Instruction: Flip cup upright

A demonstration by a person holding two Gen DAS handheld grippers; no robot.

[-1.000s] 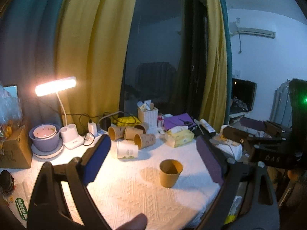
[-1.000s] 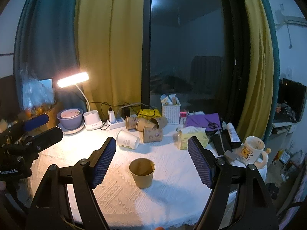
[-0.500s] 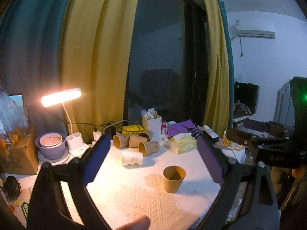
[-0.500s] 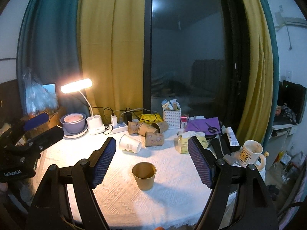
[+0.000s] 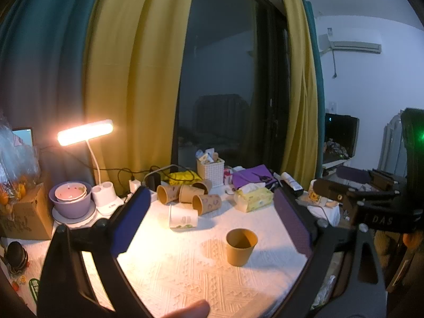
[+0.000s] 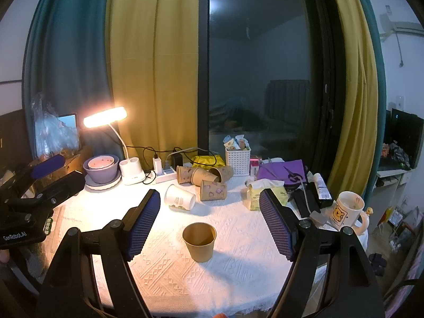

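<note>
Both tongs (image 5: 210, 224) (image 6: 209, 222) apart above upright cup (image 6: 199, 241).

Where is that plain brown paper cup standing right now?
The plain brown paper cup stands upright on the white textured tablecloth, centred in the right wrist view, apart from and nearer than the white paper cup lying on its side.

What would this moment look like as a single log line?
brown paper cup: upright on white tablecloth | left claw: open, empty | right claw: open, empty
</note>
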